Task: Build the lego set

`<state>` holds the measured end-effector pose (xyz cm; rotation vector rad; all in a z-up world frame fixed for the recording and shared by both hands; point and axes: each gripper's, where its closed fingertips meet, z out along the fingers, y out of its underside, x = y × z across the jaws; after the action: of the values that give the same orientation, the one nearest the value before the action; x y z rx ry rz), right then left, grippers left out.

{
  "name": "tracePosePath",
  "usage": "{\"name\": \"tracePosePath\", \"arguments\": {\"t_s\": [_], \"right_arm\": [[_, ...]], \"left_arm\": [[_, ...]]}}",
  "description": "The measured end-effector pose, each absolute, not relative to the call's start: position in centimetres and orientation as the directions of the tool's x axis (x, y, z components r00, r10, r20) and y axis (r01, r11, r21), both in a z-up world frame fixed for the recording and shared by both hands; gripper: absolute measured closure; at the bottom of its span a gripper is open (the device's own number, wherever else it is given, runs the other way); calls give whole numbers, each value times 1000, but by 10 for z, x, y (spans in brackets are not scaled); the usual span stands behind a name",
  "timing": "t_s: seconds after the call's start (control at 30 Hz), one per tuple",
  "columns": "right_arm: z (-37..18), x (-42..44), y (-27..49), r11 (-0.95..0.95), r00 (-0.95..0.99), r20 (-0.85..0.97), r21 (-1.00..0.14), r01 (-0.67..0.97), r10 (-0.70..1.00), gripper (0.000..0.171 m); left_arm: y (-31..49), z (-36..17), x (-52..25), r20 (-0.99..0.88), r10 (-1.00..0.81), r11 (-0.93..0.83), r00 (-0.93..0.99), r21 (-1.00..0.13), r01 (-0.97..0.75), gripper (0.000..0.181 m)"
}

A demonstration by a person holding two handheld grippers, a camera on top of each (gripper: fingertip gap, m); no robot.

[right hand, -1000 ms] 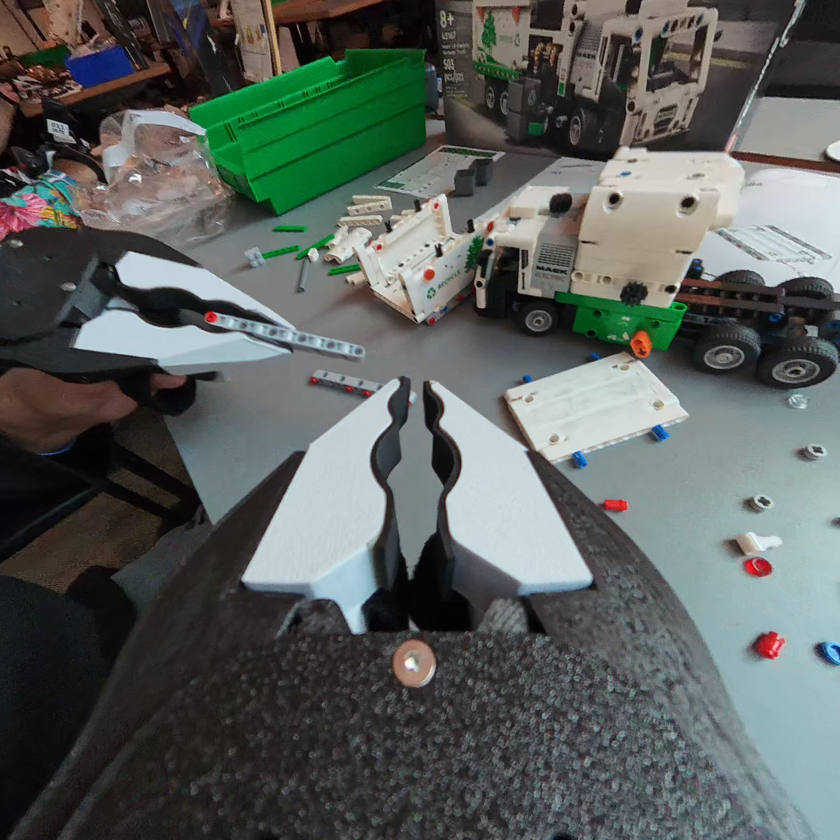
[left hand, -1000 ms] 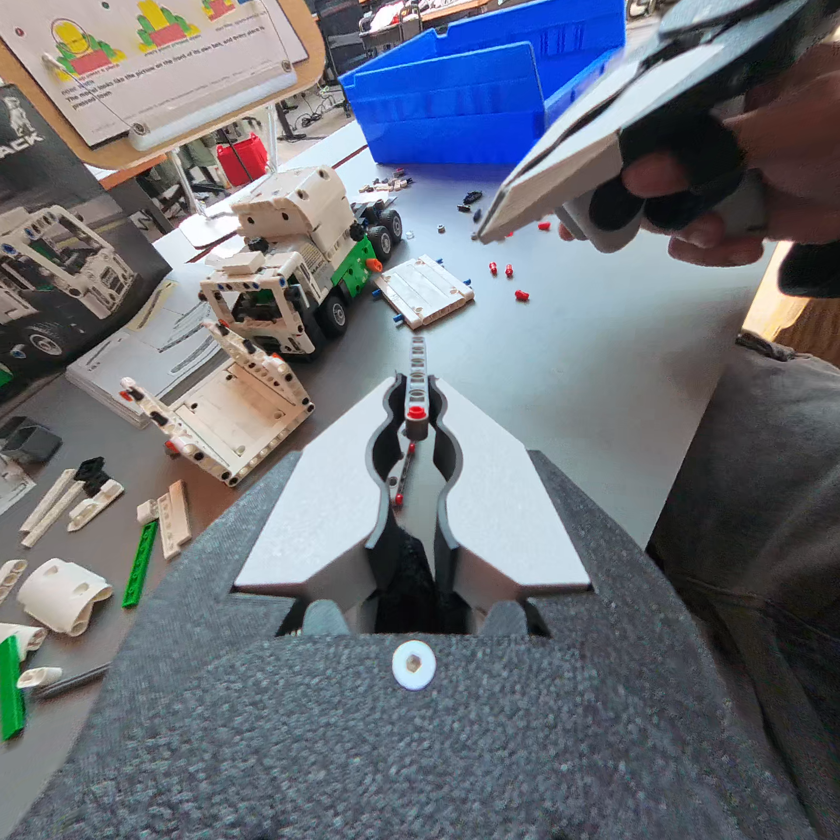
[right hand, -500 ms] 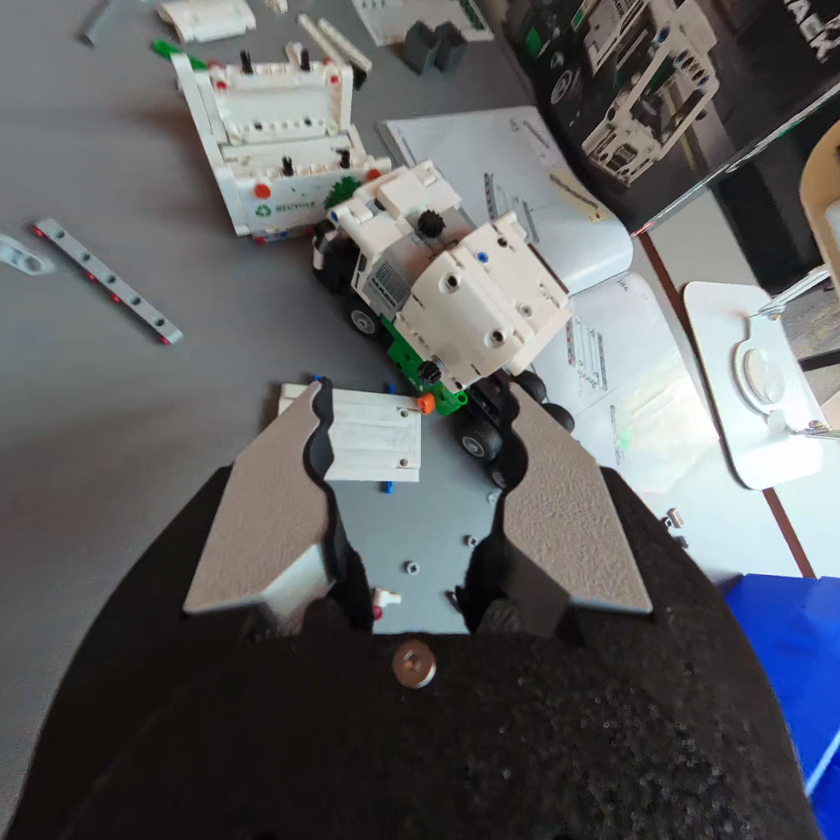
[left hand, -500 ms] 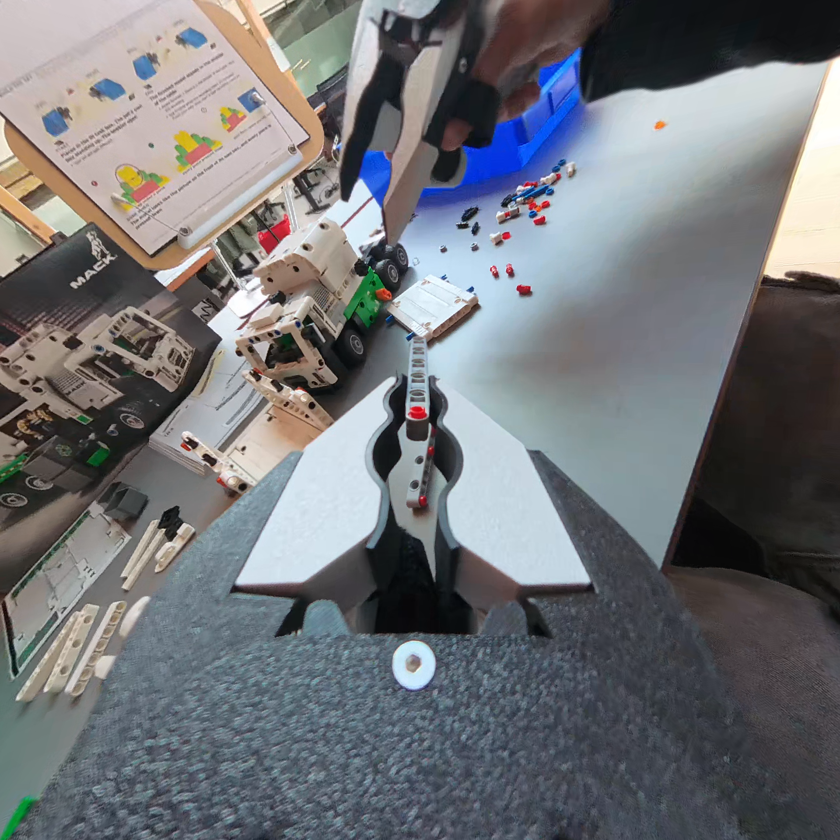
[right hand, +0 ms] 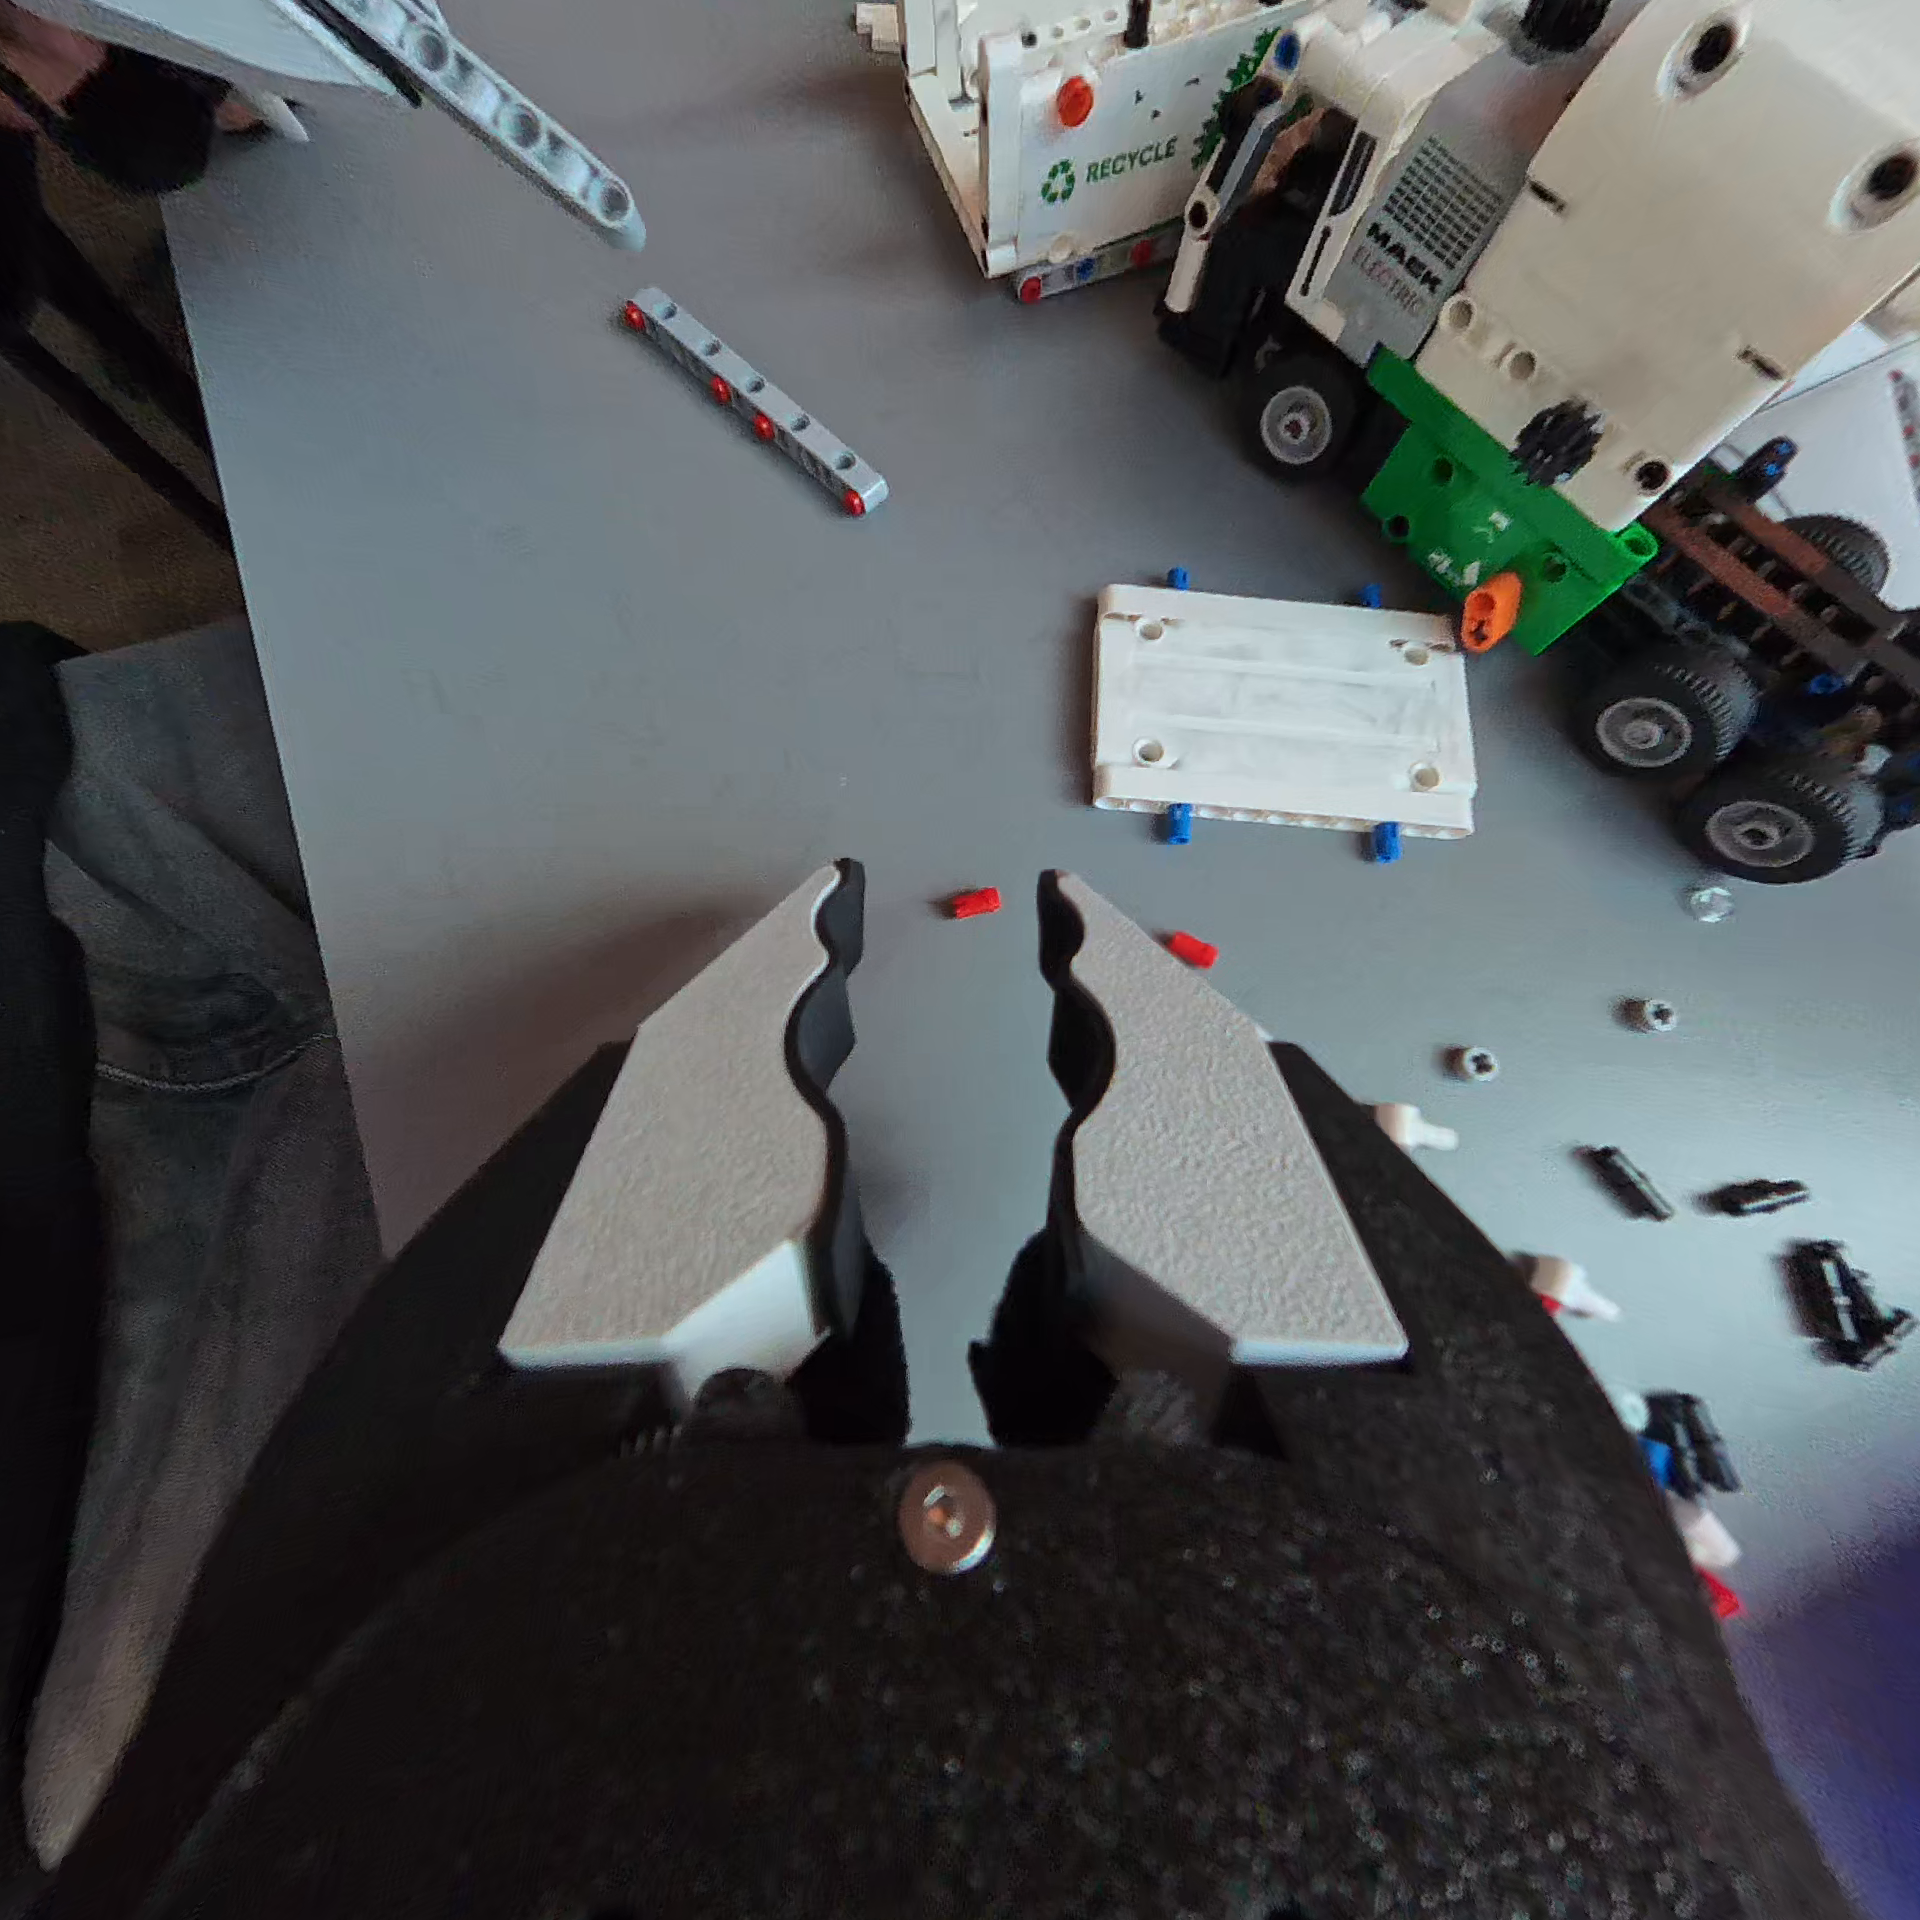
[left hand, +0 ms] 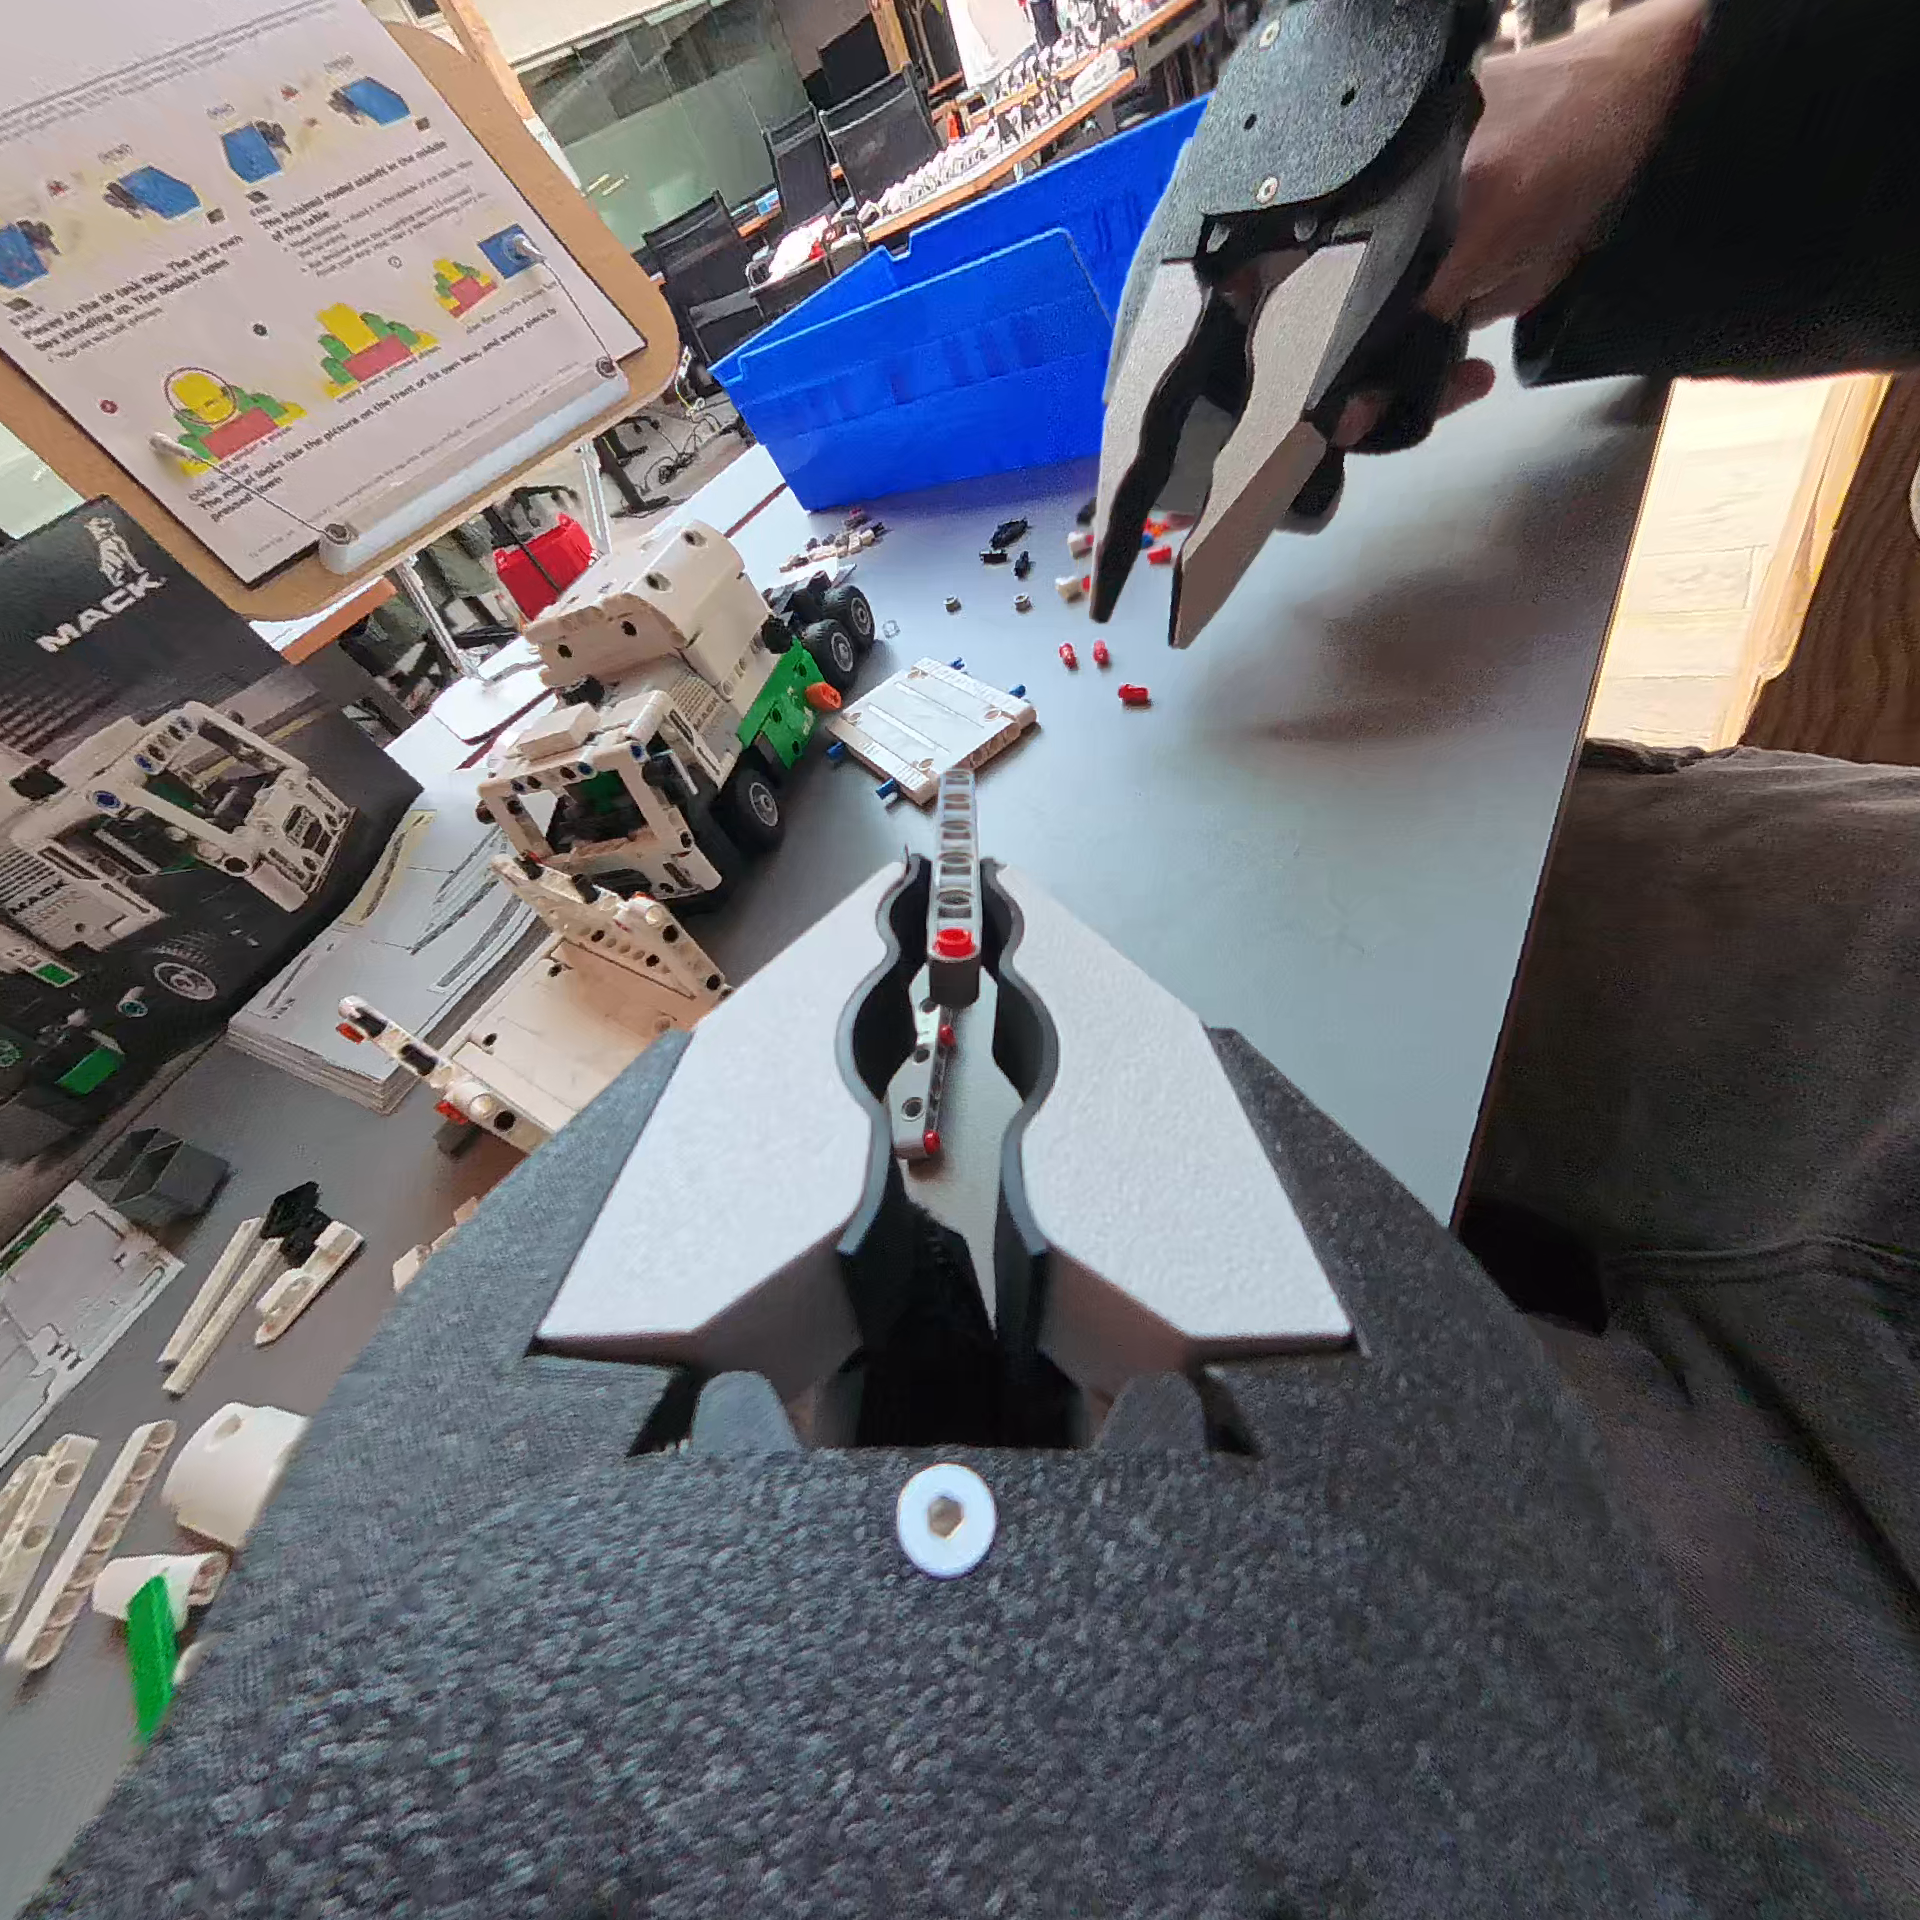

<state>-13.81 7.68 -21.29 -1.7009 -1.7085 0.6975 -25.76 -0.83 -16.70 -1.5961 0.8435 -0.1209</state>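
Observation:
My left gripper (left hand: 951,873) is shut on a light grey holed beam (left hand: 956,831) with a red pin in it, held above the table and pointing forward. It also shows in the right wrist view, where the beam (right hand: 520,125) sticks out at the top left. My right gripper (right hand: 948,883) is open and low over the table, with a loose red pin (right hand: 975,902) lying between its fingertips. A second red pin (right hand: 1190,948) lies just right of it. In the left wrist view the right gripper (left hand: 1138,623) points down over scattered small pins.
A second grey beam with red pins (right hand: 753,400) lies on the table. A white panel with blue pins (right hand: 1283,707) lies beside the white and green truck (right hand: 1507,260). A blue bin (left hand: 935,364) stands behind. Small parts (right hand: 1662,1195) are scattered at right. The table edge (right hand: 260,623) runs at left. About 15 cm separates my left fingertips from my right.
My right gripper swung away from above the truck and came down over the red pins, its jaws narrower than half a second ago. My left gripper keeps hold of the beam.

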Motion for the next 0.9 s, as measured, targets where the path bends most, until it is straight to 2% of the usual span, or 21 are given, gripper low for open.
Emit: {"name": "tracePosePath", "arguments": {"t_s": [0.27, 0.47, 0.57, 0.7, 0.8, 0.9], "right_arm": [[-236, -130, 72, -36, 11, -41, -683, 730, 999, 139], [-233, -142, 68, -52, 2, -70, -713, 699, 998, 140], [-211, -146, 75, -30, 3, -38, -748, 663, 999, 139], [-154, -146, 115, -4, 83, 56, -804, 595, 995, 138], [-128, -144, 130, -100, 126, -40, -851, 516, 991, 137], [-141, -143, 134, -130, 129, -73, -849, 512, 989, 135]], "left_arm": [[-13, -180, -234, -501, -586, 88, 637, -820, -565, 176], [-16, -179, -227, -494, -596, 94, 633, -826, -555, 176], [-13, -179, -229, -457, -610, 60, 648, -841, -537, 176], [-6, -184, -223, -420, -643, 22, 640, -846, -533, 176], [-4, -195, -215, -436, -673, 5, 598, -810, -586, 176], [-1, -208, -212, -477, -681, -3, 555, -756, -654, 176]]}}
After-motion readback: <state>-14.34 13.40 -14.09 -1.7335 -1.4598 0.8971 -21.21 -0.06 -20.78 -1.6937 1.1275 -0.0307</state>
